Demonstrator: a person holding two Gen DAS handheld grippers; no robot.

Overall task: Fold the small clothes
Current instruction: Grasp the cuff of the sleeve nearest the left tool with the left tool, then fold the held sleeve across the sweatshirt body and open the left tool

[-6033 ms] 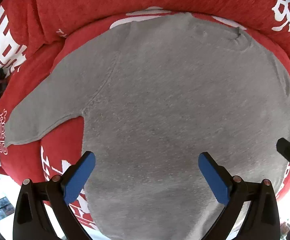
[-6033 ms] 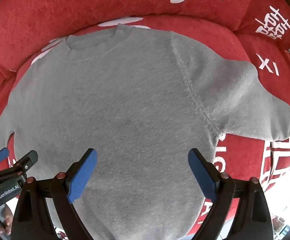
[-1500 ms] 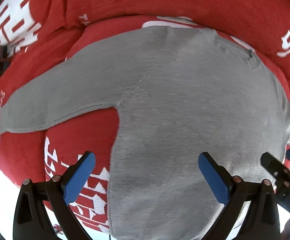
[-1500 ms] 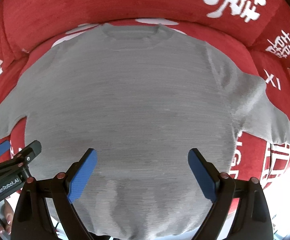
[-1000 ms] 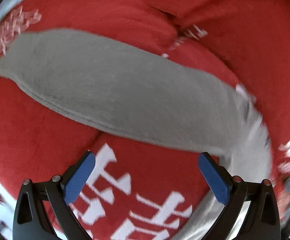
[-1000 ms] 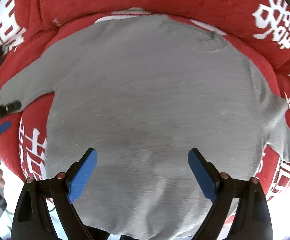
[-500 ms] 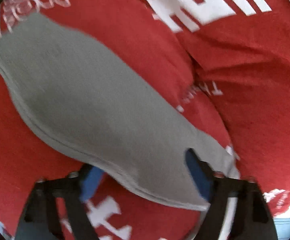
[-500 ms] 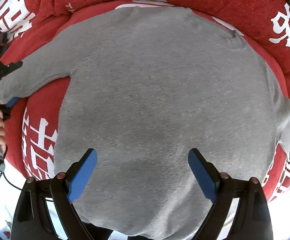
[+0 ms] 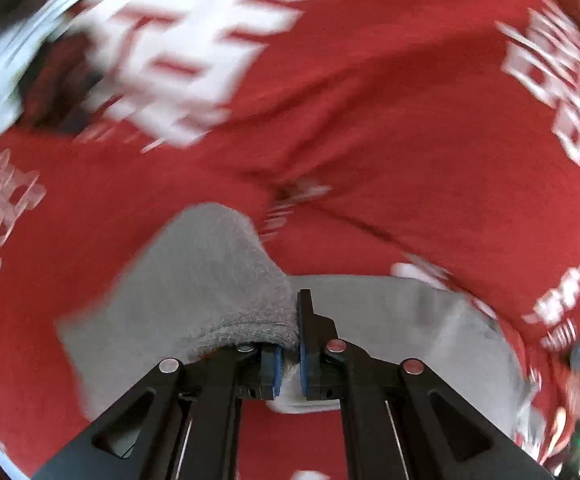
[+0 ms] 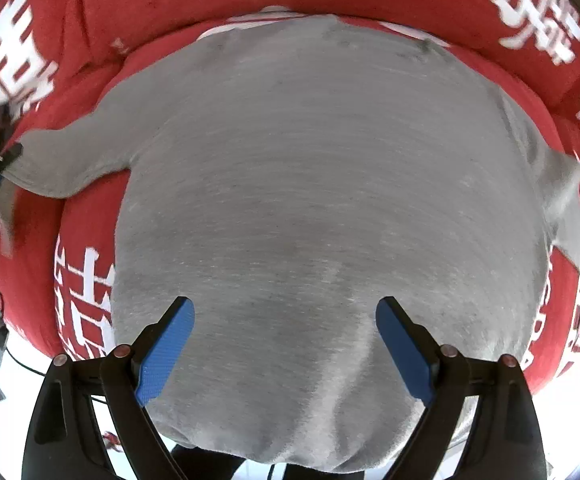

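While the left tongs are clamping the cuff of the left sleeve, having just been closing on it, the sleeve is being lifted off the red cushion. The grey sweater is lying flat on that cushion, collar at the far side. The right tongs are being held wide apart above the hem, gripping nothing. The sleeve is best carried low and straight across the chest, so the body is not being dragged. One sweater, two sleeves and two tongs are being counted.
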